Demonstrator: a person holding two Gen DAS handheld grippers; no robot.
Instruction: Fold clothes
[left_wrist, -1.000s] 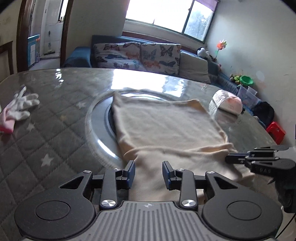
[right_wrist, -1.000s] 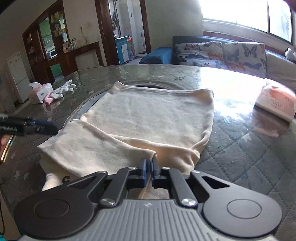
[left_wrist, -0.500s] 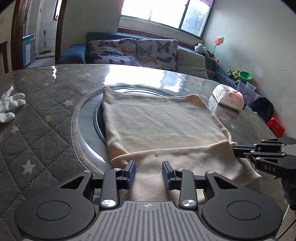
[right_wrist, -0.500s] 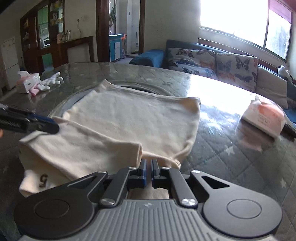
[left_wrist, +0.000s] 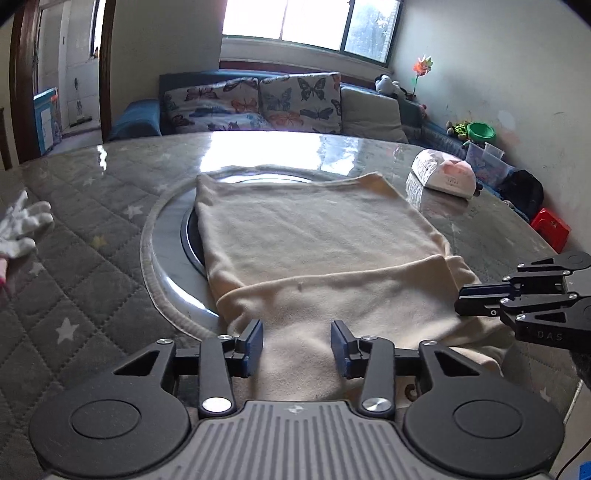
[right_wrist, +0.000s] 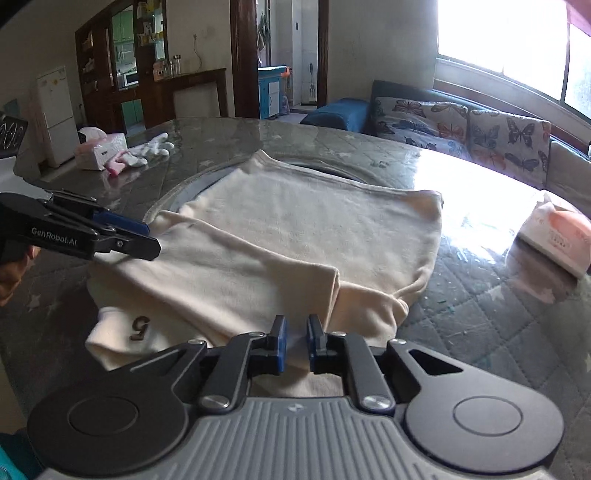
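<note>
A cream garment (left_wrist: 314, 240) lies flat on the round table, its near part folded back over the body. The right wrist view shows the folded flap (right_wrist: 236, 273) and a dark "5" print (right_wrist: 140, 326) on the layer beneath. My left gripper (left_wrist: 296, 347) is open and hovers over the near edge of the fold; it also shows as the left gripper (right_wrist: 140, 240) above the flap's left corner. My right gripper (right_wrist: 296, 339) stands slightly open over the flap's right corner, nothing pinched. From the left wrist it is the right gripper (left_wrist: 476, 301) at the garment's right edge.
A grey quilted cover (left_wrist: 74, 280) under glass tops the table, with a round turntable ring (left_wrist: 162, 266) under the garment. A tissue box (left_wrist: 443, 173) sits far right. White gloves (right_wrist: 151, 147) and a pink tissue pack (right_wrist: 99, 147) lie far left. A sofa stands behind.
My right gripper was shut on the folded corner and has now parted, leaving the flap on the garment. The left gripper stays open and has shifted only slightly.
</note>
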